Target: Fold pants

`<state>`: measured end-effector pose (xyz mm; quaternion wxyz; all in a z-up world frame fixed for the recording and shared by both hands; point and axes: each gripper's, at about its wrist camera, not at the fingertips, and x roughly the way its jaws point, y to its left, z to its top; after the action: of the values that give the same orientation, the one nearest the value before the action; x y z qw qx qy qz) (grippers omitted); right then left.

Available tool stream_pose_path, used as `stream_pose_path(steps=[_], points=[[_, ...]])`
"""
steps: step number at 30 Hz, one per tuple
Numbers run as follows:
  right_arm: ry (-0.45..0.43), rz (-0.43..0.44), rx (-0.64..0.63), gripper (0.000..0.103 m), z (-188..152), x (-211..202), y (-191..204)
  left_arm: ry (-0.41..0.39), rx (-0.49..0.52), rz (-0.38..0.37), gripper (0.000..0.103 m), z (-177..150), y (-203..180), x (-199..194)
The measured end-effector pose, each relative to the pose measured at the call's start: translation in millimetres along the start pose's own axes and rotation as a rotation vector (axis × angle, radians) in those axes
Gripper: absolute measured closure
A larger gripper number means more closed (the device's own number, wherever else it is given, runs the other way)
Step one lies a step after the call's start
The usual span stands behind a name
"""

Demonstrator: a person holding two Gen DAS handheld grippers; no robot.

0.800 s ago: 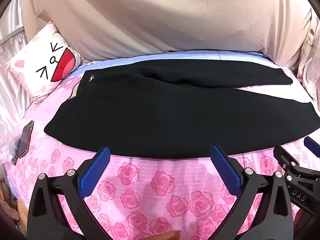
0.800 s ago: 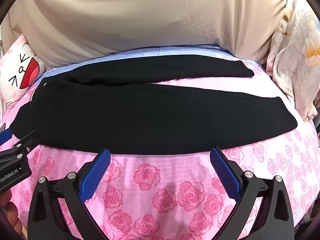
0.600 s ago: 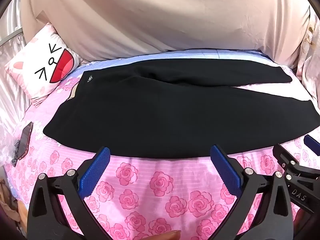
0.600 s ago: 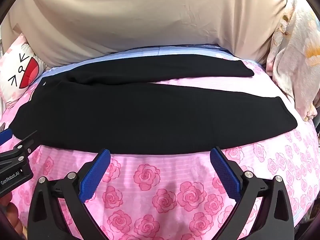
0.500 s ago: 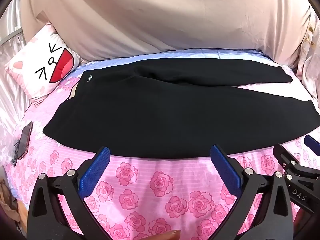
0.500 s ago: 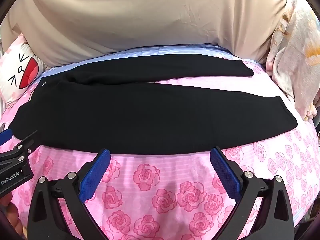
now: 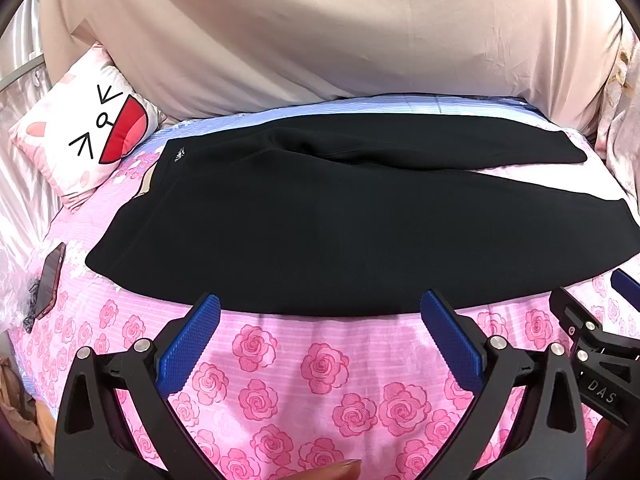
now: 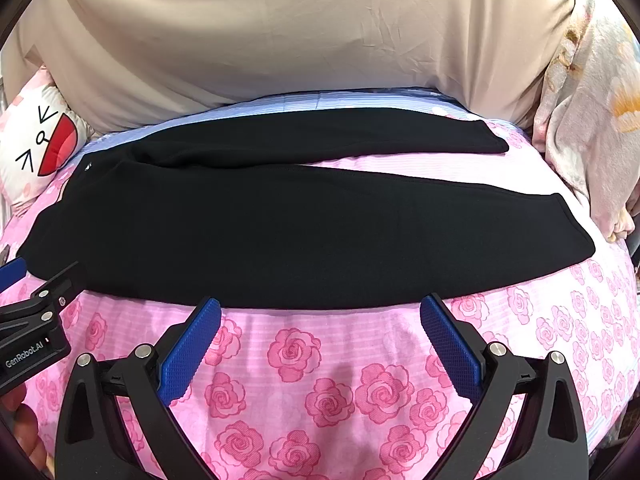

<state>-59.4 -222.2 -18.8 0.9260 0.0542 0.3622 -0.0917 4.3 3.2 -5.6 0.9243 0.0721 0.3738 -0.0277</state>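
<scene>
Black pants (image 7: pixel 320 220) (image 8: pixel 300 232) lie flat across a pink rose-print bed, waistband at the left, both legs running right and splayed apart at the hems. My left gripper (image 7: pixel 320 308) hovers open just short of the near edge of the pants, nothing between its blue pads. My right gripper (image 8: pixel 320 308) is open too, at the near edge further right along the leg. Each gripper shows at the side of the other's view: the right gripper (image 7: pixel 600 344) and the left gripper (image 8: pixel 36 320).
A cat-face pillow (image 7: pixel 88 136) leans at the back left. A phone (image 7: pixel 50 276) lies on the bed's left edge. A beige sheet (image 8: pixel 300 40) hangs behind the bed, and floral bedding (image 8: pixel 592 128) is piled at the right. A fingertip (image 7: pixel 336 470) shows at the bottom.
</scene>
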Motion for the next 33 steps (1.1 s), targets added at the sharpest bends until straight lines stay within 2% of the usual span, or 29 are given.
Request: stream_pose_path(steps=[33], points=[[0.005, -0.002, -0.001, 0.005, -0.1, 0.8, 1.4, 0.004, 0.013, 0.009, 0.005, -3.9, -2.8, 2.5]])
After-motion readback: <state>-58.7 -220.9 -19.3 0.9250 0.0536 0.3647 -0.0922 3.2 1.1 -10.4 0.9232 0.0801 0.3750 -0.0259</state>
